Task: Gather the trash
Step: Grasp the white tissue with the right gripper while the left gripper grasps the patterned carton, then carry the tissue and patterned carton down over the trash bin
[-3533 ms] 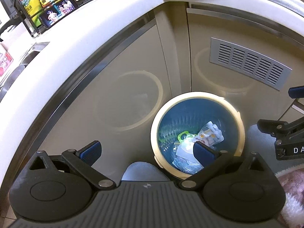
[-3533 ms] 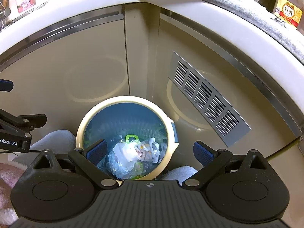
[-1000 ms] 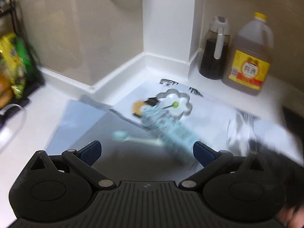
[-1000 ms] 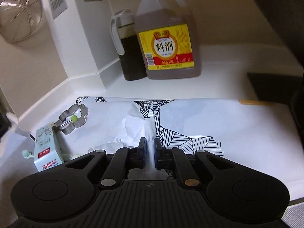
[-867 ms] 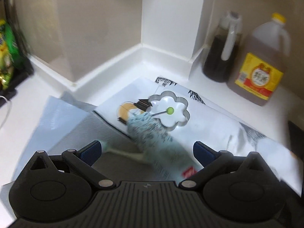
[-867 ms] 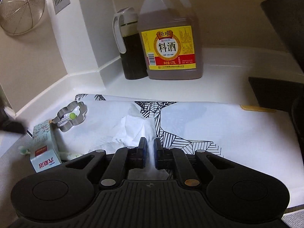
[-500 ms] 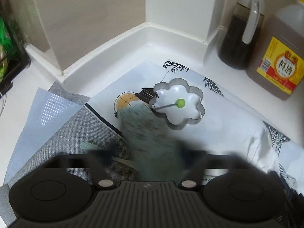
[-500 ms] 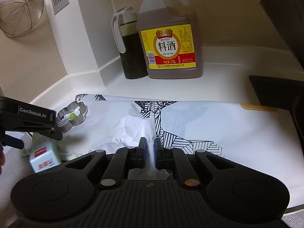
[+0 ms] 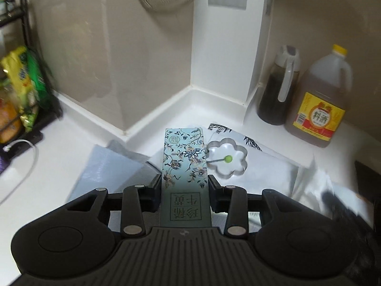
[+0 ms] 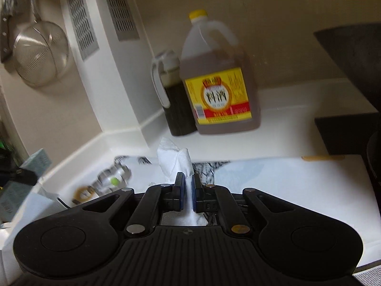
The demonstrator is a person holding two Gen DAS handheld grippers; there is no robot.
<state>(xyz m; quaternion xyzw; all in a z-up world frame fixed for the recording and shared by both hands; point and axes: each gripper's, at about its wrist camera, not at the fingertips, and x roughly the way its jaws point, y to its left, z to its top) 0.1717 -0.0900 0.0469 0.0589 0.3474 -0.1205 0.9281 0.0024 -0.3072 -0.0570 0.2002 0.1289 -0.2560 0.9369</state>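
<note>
Step in hand: pick-up of two pieces of trash from the table (image 9: 71,166), one by each gripper; both appear lifted clear of the surface.
Left gripper (image 9: 184,190): its jaws are closing on the carton (image 9: 183,159), a tall pale-blue floral box that stands up between the pads and is pressed on both long sides.
Right gripper (image 10: 187,191): its jaws are all but closed, with the tissue (image 10: 175,158), a crumpled white wad, pinched between them and sticking up beyond the tips.
Where the trash is: the carton is held above the mat (image 9: 273,166), just in front of the flower-shaped metal ring (image 9: 227,158); the tissue is held over the same mat, in front of the dark jug (image 10: 171,100) and the big bottle (image 10: 216,88).
Bin: not shown in either view; its place cannot be told from here.
Left on the table: the ring, the jug and the bottle are judged to be kitchen things, not trash.
Next move calls for: both loads to be carried off the table to a bin and held over its mouth before the jaws are let go.
Care needed: the carton is long and gripped low, so a tilt in the jaws is likely if it is swung fast; the tissue is soft and held by a thin fold, so a slip is possible.
</note>
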